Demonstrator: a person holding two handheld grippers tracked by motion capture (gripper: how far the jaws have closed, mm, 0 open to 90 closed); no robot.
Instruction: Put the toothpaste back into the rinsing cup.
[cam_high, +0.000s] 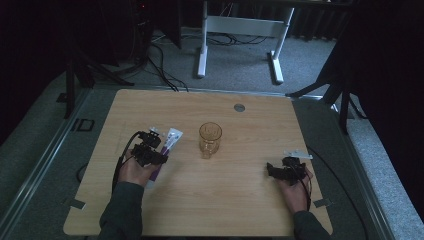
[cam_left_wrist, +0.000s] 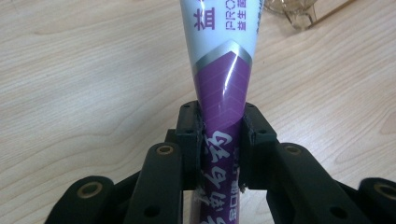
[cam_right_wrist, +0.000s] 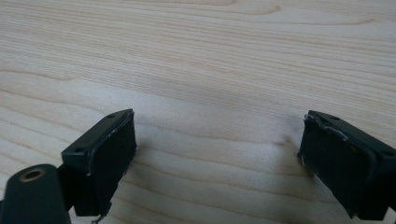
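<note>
The left gripper (cam_left_wrist: 222, 140) is clamped on a purple-and-white tube (cam_left_wrist: 223, 70) that lies on the worktop (cam_high: 240, 195) left of centre, its white end toward the far edge. A clear amber cup (cam_high: 210, 138) stands near the middle, seemingly just apart from the tube. Near the right edge, the right gripper (cam_right_wrist: 217, 158) rests low with its jaws wide apart over bare wood.

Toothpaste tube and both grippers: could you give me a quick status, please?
Left gripper shut on toothpaste tube. Right gripper open, nothing between its fingers. Glass mug beside the tube.
</note>
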